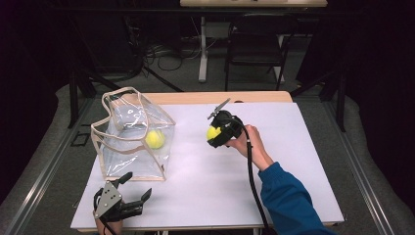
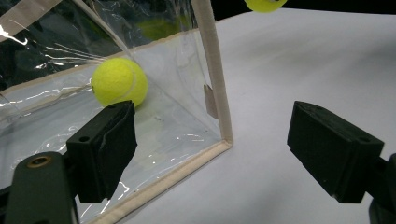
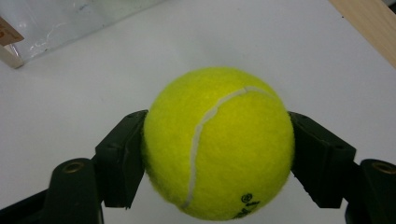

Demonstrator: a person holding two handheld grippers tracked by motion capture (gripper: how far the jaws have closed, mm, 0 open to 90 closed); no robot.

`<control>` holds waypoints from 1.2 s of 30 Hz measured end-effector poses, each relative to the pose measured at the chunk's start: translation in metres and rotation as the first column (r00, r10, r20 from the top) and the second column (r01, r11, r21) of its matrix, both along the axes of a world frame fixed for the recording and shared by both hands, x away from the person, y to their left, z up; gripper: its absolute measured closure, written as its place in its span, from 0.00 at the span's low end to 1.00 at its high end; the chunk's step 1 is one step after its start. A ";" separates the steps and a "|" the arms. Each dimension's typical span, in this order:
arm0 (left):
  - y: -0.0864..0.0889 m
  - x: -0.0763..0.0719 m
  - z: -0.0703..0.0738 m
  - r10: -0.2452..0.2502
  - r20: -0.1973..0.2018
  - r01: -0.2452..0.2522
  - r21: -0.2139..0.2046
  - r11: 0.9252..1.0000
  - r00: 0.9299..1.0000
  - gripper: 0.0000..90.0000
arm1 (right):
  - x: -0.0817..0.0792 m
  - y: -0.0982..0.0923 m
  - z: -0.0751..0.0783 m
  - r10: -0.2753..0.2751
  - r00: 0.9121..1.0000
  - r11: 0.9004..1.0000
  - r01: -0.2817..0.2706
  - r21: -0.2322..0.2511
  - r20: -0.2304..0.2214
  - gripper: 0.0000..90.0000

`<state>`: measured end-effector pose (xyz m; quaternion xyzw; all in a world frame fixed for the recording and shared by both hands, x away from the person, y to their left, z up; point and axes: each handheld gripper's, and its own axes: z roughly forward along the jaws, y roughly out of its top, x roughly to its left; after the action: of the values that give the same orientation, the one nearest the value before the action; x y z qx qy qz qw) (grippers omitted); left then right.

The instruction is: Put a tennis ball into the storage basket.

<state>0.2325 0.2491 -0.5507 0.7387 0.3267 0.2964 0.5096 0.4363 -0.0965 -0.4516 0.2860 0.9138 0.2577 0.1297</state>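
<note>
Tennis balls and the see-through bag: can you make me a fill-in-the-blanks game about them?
1. The right hand-held gripper is shut on a ____ tennis ball.
2. The other tennis ball lies inside the clear ____.
3. The left hand-held gripper has its jaws ____, holding nothing.
4. The table top is ____ in colour.

Missing words: yellow; bag; open; white

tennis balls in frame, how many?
2. One tennis ball sits inside the clear bag; the other ball is clamped in the right gripper above the table. None looks hidden.

Yellow tennis ball (image 3: 218, 142) clamped in right tool (image 1: 219, 131), second ball (image 1: 154, 139) inside clear bag (image 1: 122, 147)
</note>
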 end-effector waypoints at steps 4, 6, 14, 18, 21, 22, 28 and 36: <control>0.000 0.000 0.000 0.001 -0.002 -0.001 -0.002 1.000 1.000 0.18 | 0.001 0.002 0.002 0.006 1.000 1.000 -0.006 0.003 0.004 0.29; 0.000 0.000 0.000 0.001 -0.002 -0.001 -0.003 1.000 1.000 0.18 | 0.001 0.004 0.002 0.007 1.000 1.000 -0.007 0.005 0.004 0.29; 0.000 0.000 0.000 -0.003 -0.004 0.003 -0.005 1.000 1.000 0.18 | 0.002 0.008 0.005 0.013 1.000 1.000 -0.013 0.002 0.005 0.29; 0.000 0.000 0.000 -0.003 -0.002 0.003 -0.001 1.000 1.000 0.18 | 0.002 0.010 0.008 0.020 1.000 1.000 -0.020 0.001 0.010 0.29; 0.000 0.000 0.000 -0.003 -0.002 0.003 0.001 1.000 1.000 0.18 | 0.002 0.011 0.010 0.022 1.000 1.000 -0.022 0.001 0.013 0.29; 0.000 0.000 0.000 -0.002 -0.001 0.002 -0.001 1.000 1.000 0.18 | 0.002 0.012 0.010 0.023 1.000 1.000 -0.023 0.001 0.013 0.29; 0.000 0.000 0.000 -0.002 -0.002 0.002 -0.002 1.000 1.000 0.18 | 0.002 0.015 0.012 0.027 1.000 1.000 -0.027 -0.001 0.013 0.29; 0.000 0.000 0.000 -0.002 -0.002 0.002 -0.001 1.000 1.000 0.18 | 0.002 0.019 0.018 0.039 0.999 0.999 -0.039 -0.002 0.024 0.29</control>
<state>0.2327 0.2491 -0.5509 0.7390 0.3266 0.2949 0.5101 0.4385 -0.0778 -0.4339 0.2650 0.9178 0.2629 0.1356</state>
